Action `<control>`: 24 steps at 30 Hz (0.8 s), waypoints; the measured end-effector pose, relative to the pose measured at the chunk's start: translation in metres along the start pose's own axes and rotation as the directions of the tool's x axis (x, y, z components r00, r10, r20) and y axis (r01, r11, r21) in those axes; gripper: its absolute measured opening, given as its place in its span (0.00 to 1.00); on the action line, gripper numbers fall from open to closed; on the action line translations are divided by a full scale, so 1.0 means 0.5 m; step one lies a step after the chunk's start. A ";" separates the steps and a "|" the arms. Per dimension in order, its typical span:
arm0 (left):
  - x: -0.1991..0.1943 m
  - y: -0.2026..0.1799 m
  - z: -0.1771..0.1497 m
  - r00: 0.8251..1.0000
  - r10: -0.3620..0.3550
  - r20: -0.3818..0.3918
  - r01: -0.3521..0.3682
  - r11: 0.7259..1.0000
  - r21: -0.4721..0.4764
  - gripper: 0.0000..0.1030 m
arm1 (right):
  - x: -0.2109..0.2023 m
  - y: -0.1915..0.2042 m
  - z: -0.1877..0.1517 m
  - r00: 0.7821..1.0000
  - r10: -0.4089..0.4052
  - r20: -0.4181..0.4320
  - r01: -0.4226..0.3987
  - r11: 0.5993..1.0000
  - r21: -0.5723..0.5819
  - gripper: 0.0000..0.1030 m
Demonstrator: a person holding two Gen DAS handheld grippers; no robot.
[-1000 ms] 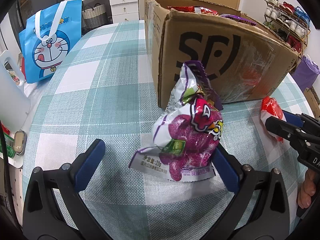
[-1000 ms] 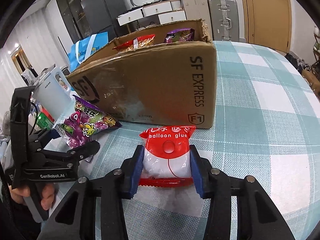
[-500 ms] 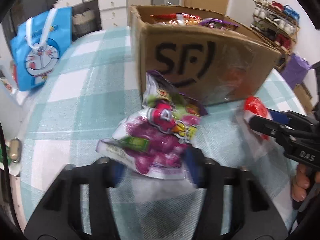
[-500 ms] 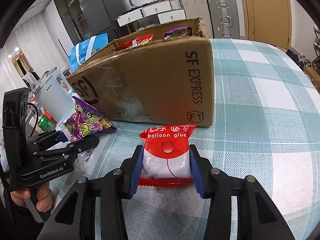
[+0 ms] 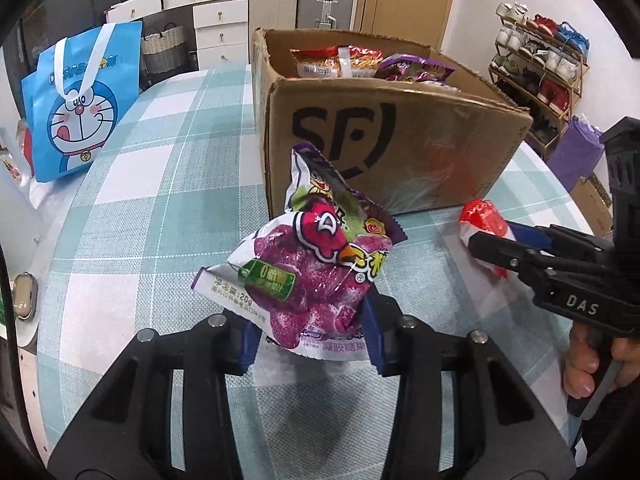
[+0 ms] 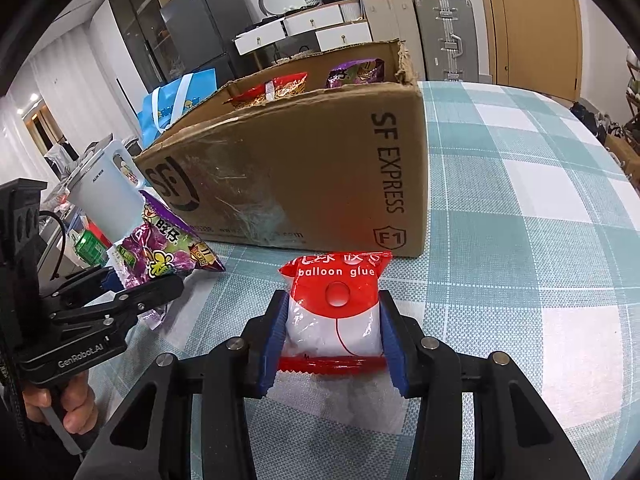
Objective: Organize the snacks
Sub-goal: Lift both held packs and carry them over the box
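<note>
Between the left gripper's (image 5: 310, 336) blue pads: purple candy bag (image 5: 308, 276), jaws closing on its lower end, bag tilted up off the checked counter (image 5: 132, 208). Just in front of the cardboard box (image 5: 384, 136), which already holds snack packs. Right gripper (image 6: 334, 346) clamps the red "balloon glue" packet (image 6: 334, 308), near the box's corner, low over the counter.

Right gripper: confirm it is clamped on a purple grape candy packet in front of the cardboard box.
Wrong packet. The right gripper is clamped on the red balloon glue packet in front of the cardboard box, as the right wrist view shows.
</note>
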State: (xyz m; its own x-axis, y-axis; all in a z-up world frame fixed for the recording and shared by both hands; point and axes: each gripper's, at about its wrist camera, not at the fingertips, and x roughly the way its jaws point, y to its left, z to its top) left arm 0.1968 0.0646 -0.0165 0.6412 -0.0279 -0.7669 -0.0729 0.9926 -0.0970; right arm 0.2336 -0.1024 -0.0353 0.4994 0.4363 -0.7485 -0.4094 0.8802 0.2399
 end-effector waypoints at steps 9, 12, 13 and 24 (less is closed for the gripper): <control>-0.025 -0.005 -0.005 1.000 -0.009 0.022 0.009 1.000 -0.009 0.37 | -0.022 0.011 -0.011 1.000 0.018 0.013 -0.018 1.000 -0.019 0.42; -0.035 -0.001 -0.003 0.999 -0.010 0.035 0.010 1.000 -0.016 0.37 | -0.039 0.013 -0.013 0.999 0.025 0.033 -0.024 1.000 -0.017 0.42; -0.038 0.001 -0.001 0.999 -0.012 0.039 0.012 1.000 -0.017 0.37 | -0.045 0.013 -0.013 0.999 0.027 0.039 -0.026 1.000 -0.015 0.43; -0.087 0.011 0.009 0.995 -0.044 0.089 0.049 0.998 -0.045 0.37 | -0.125 0.025 0.007 0.989 0.054 0.139 -0.051 0.998 -0.028 0.42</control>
State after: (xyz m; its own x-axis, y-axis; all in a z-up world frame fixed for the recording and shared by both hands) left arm 0.1719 0.0718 0.0190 0.7096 -0.0613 -0.7020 -0.0757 0.9838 -0.1624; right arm 0.1999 -0.1180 0.0169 0.5775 0.5051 -0.6413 -0.4557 0.8513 0.2601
